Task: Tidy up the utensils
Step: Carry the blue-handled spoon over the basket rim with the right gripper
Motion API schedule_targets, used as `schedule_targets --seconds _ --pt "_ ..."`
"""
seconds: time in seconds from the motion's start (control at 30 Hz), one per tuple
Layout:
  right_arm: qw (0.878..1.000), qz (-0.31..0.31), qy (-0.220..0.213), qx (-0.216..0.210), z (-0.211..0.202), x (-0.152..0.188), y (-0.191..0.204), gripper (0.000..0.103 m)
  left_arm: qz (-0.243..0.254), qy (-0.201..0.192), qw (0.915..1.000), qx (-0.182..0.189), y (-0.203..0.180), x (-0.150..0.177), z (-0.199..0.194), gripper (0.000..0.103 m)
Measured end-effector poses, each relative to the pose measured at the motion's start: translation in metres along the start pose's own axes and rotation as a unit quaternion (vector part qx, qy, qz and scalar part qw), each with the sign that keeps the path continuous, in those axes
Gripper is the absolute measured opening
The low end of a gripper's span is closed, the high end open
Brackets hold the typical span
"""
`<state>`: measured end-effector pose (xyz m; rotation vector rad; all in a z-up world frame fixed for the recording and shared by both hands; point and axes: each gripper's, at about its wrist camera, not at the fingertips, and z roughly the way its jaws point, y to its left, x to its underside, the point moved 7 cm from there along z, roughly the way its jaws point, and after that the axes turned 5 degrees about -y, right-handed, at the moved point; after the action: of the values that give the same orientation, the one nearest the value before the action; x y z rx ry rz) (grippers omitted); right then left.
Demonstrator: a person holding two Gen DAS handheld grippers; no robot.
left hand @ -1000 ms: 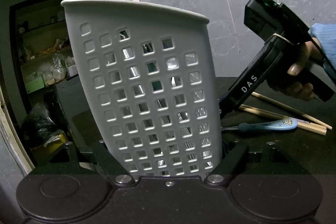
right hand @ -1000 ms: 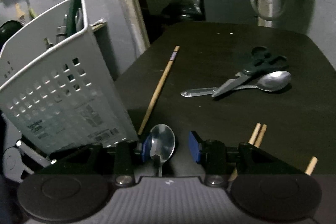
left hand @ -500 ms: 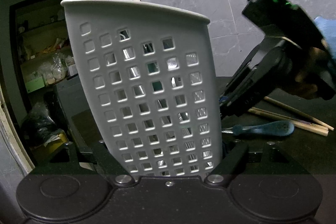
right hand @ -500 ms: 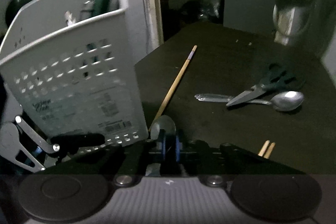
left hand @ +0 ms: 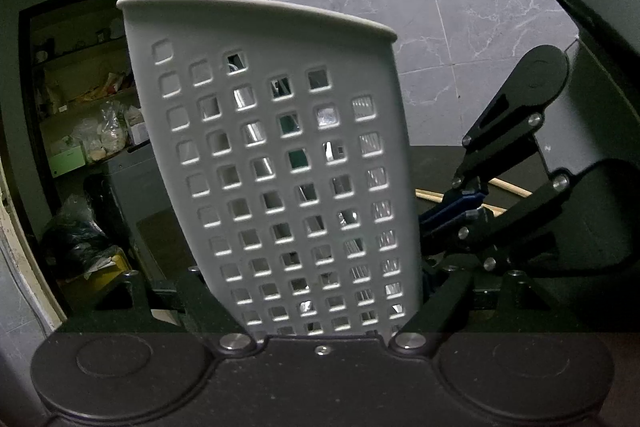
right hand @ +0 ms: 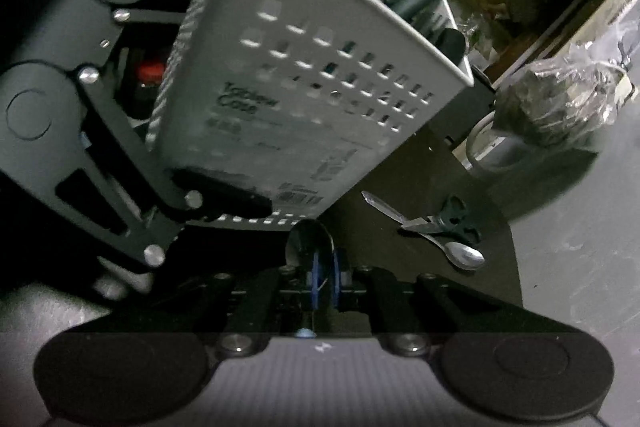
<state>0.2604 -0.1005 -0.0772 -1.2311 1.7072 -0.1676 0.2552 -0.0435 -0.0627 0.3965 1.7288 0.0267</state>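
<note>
The left gripper [left hand: 324, 323] clamps the perforated utensil caddy [left hand: 280, 167] steady while the right gripper [right hand: 325, 277], pinching a spoon [right hand: 306, 243], nears it.

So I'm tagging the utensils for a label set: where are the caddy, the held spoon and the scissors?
caddy [left hand: 280, 187]: left wrist view, perforated front wall.
held spoon [right hand: 306, 237]: right wrist view, bowl above the pads.
scissors [right hand: 454, 217]: right wrist view, dark handles.

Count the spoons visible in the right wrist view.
2: one spoon pinched between the right gripper's fingers, one spoon lying on the table under the scissors. The basket may hide more.
</note>
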Motion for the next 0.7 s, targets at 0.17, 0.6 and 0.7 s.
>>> schedule_targets --seconds 0.17,0.6,0.7 --pt "1.0 -0.018 0.002 0.004 -0.001 0.001 0.006 0.011 -0.002 0.0 1.0 0.001 0.001 0.002 0.001 0.081" --pt "1.0 -0.007 -0.004 -0.022 -0.016 0.0 0.013 0.01 -0.004 0.002 1.0 0.003 0.001 0.007 -0.002 0.081" --pt "1.0 -0.013 -0.007 -0.022 -0.022 0.0 0.02 0.01 -0.004 0.002 1.0 0.003 0.001 0.007 -0.002 0.08"
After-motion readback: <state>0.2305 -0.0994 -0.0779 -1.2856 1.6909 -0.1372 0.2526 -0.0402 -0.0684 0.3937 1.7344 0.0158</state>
